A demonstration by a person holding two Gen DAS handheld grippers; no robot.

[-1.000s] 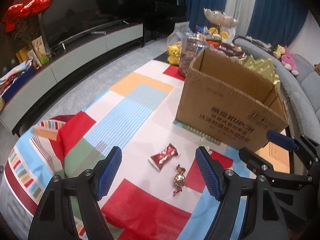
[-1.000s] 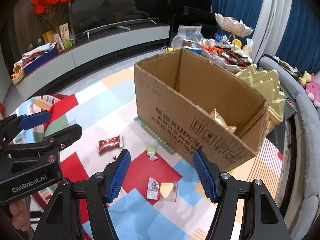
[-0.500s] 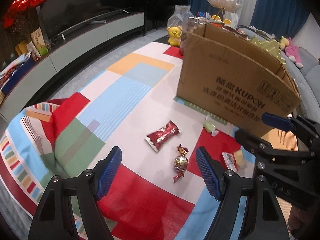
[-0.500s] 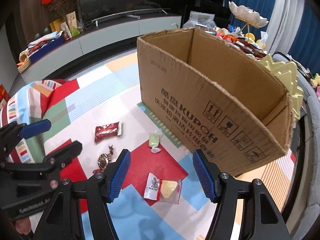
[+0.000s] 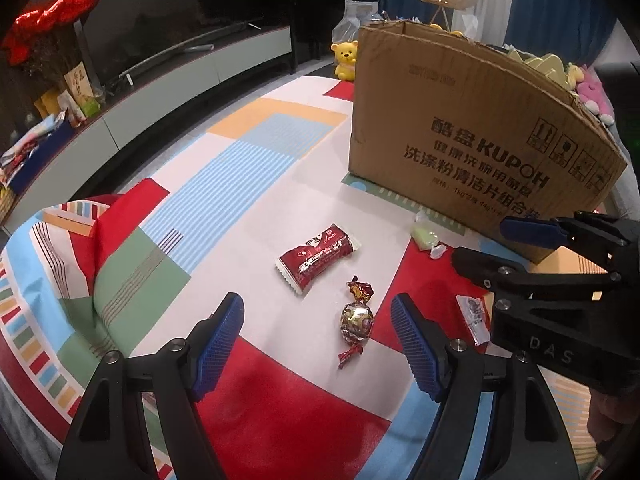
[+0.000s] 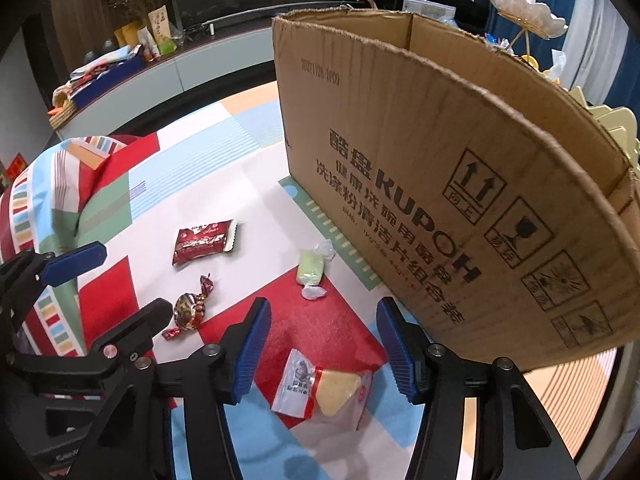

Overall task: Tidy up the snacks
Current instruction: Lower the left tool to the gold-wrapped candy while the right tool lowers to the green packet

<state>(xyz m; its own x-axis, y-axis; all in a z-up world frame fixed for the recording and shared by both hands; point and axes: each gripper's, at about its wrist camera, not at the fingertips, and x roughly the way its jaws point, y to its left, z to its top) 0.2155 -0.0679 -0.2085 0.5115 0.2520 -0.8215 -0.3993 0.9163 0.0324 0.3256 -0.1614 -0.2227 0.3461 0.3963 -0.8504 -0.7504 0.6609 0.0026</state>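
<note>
As both have sunk lower, left gripper (image 5: pixel 318 340) gapes empty; right gripper (image 6: pixel 322 344), closing, straddles wafer packet (image 6: pixel 322 390).

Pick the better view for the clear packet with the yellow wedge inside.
Right wrist. The clear plastic packet with the yellow wedge lies whole, in front of the right tongs. Left wrist shows only its printed end; the right tongs hide the rest.

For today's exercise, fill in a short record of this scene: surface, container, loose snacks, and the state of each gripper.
surface: patchwork tablecloth
container: cardboard box, upright, top open
loose snacks: red packet, foil candy, green candy, clear packet
left gripper: open, empty, over foil candy
right gripper: open, jaws just closing, above clear packet
</note>
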